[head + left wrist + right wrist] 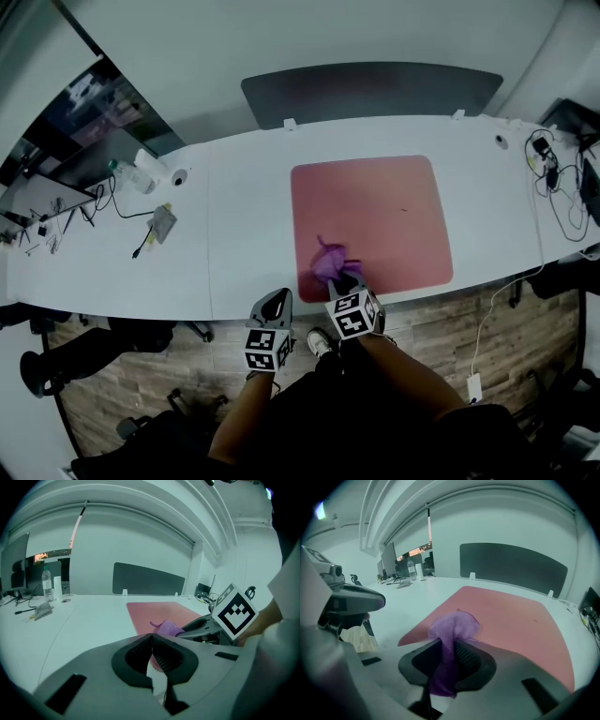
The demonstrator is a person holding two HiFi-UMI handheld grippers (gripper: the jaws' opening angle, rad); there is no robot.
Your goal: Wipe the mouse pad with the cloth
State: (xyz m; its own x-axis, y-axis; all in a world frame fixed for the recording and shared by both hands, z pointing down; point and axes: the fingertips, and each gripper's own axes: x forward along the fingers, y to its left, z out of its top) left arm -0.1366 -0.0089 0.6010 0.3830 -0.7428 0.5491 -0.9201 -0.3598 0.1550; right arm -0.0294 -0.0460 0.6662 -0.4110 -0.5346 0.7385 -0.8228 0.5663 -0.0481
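Left side first: the left gripper (pixel 278 298) is parked over the near edge of the desk (pixel 225 253), fingers pressed together with nothing caught between them. The mouse pad (pixel 375 211) starts just to the right of those fingers. Its near-left corner could be pinned with them if the pad is found to slide, which is probably worth doing, since a pad on a smooth desk tends to creep when rubbed.

Next over, the right gripper (pixel 343 278) is where the action is. Its fingers are clamped on the cloth (pixel 328 262), pinched at about its middle: a bunched purple wad sticks out just past the fingertips and a tail hangs back behind them. The wad looks to be sitting on the pad, close to its near edge and toward the near-left corner, though firm contact can't be confirmed.

For the wipe to be done well, the wad should be pushed down until it's flattened a bit, so more than a small knob of cloth gets dragged. The hard fingertips are best kept off the surface. Nearly the whole pad lies ahead of and to the right of the right fingers, so long overlapping strokes are called for, worked away from the near edge and then across to the right, far corners included. A small dark speck (pixel 405 209) can be made out well ahead-right of the fingers; an extra pass there wouldn't hurt.
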